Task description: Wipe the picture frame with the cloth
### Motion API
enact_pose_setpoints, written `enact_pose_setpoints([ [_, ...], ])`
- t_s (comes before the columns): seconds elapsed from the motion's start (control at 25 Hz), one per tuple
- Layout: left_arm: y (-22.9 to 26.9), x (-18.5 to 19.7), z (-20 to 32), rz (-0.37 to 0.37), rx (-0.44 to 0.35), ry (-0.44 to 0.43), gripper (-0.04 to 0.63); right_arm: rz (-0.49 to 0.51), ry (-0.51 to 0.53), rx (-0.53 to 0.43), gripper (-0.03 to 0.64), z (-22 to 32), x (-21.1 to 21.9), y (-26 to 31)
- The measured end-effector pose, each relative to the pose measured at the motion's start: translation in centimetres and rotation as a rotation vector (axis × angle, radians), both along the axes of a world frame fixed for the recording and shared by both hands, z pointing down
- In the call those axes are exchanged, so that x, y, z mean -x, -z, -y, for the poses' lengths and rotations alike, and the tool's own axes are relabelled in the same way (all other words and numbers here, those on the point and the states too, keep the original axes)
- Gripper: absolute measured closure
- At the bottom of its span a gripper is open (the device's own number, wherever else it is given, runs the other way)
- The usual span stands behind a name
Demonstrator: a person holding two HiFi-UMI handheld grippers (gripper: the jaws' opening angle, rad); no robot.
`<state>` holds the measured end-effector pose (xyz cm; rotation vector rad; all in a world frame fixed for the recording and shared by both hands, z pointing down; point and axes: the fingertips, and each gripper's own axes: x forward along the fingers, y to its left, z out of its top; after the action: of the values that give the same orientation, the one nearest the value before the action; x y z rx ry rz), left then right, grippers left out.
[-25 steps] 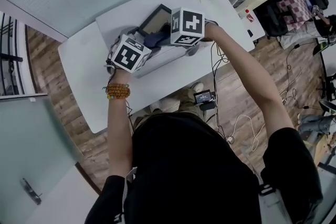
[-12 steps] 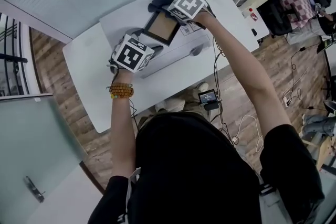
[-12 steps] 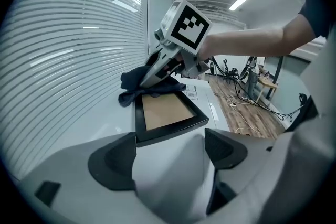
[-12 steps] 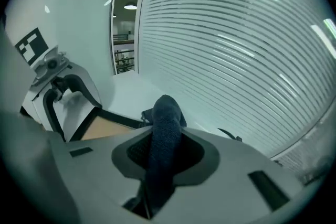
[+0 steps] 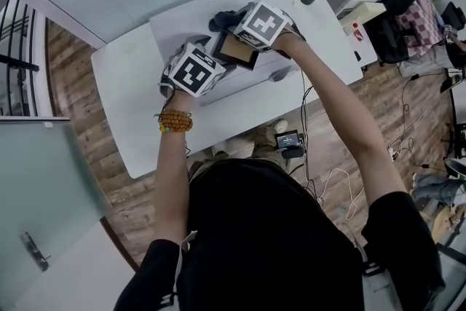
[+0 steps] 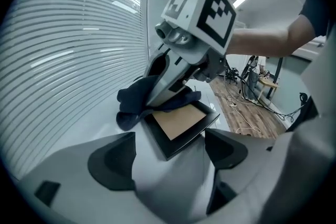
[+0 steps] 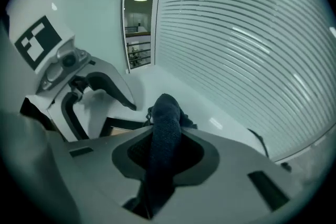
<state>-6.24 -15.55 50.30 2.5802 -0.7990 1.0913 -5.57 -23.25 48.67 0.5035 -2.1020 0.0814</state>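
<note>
Dark blue cloth (image 7: 165,113) is pinched tight in the right gripper (image 7: 166,150), whose jaws are nearly together on a bunched fold of it. The rest of the cloth spills onto the far left corner of the black picture frame (image 6: 181,126). The frame lies on the far part of the white table (image 5: 131,84), between the two grippers, with its brown panel facing up.

The left gripper (image 6: 169,139) has its jaws wide; they have just been closing a little. The near corner of the frame sits between them, and no pad is plainly pressing on it, so it seems to be steadying the frame rather than gripping it.

By my reading the wiping is under way, not finished. The cloth is on the frame, but only at that one corner. The brown panel and the near and right sides are uncovered. Whether those parts have been wiped I cannot tell, since no dust or streaks show. A pass over the panel and the other sides probably remains.
</note>
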Motion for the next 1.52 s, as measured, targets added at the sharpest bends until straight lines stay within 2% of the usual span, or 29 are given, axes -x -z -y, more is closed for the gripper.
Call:
enact_pose_setpoints([
  [0.24, 0.2, -0.2, 0.2, 0.004, -0.002, -0.010, 0.179, 0.161, 0.039, 0.203, 0.554, -5.7, 1.7, 0.0],
  [0.4, 0.4, -0.1, -0.1, 0.004, -0.016, -0.010, 0.178, 0.203, 0.166, 0.271, 0.554, -8.3, 2.8, 0.4],
  [0.44, 0.4, -0.2, -0.2, 0.004, -0.021, -0.011, 0.178, 0.252, 0.218, 0.291, 0.554, -8.8, 3.0, 1.1],
  [0.52, 0.5, -0.2, -0.2, 0.002, -0.029, -0.014, 0.178, 0.412, 0.278, 0.313, 0.552, -9.0, 3.2, 3.6],
  [0.56, 0.6, -0.3, -0.2, 0.000, -0.033, -0.015, 0.178, 0.473, 0.266, 0.295, 0.552, -8.3, 2.8, 4.7],
  [0.6, 0.7, -0.4, -0.1, -0.001, -0.037, -0.015, 0.179, 0.487, 0.235, 0.248, 0.552, -7.2, 2.1, 5.3],
  [0.64, 0.7, -0.4, -0.1, -0.003, -0.041, -0.016, 0.179, 0.452, 0.195, 0.176, 0.551, -5.7, 0.9, 5.3],
  [0.8, 0.6, -0.3, 0.1, -0.003, -0.038, -0.016, 0.179, 0.183, 0.076, -0.148, 0.551, 0.5, -3.4, 2.8],
  [0.88, 0.5, -0.2, 0.0, -0.002, -0.031, -0.017, 0.179, 0.105, 0.076, -0.222, 0.550, 1.3, -3.8, 1.4],
  [0.96, 0.4, -0.1, 0.0, -0.006, -0.024, -0.011, 0.179, 0.089, 0.073, -0.247, 0.551, 1.1, -3.3, 0.5],
  [1.08, 0.2, 0.1, 0.2, -0.007, -0.013, 0.002, 0.179, 0.093, 0.057, -0.216, 0.552, 0.4, -2.5, 0.1],
  [1.32, 0.0, 0.0, -0.1, -0.009, -0.004, 0.006, 0.179, 0.183, 0.003, -0.033, 0.555, -1.7, -2.0, -0.2],
  [1.52, 0.1, 0.1, -0.2, -0.001, 0.001, 0.009, 0.179, 0.233, 0.076, 0.087, 0.554, -5.6, -0.9, 0.3],
])
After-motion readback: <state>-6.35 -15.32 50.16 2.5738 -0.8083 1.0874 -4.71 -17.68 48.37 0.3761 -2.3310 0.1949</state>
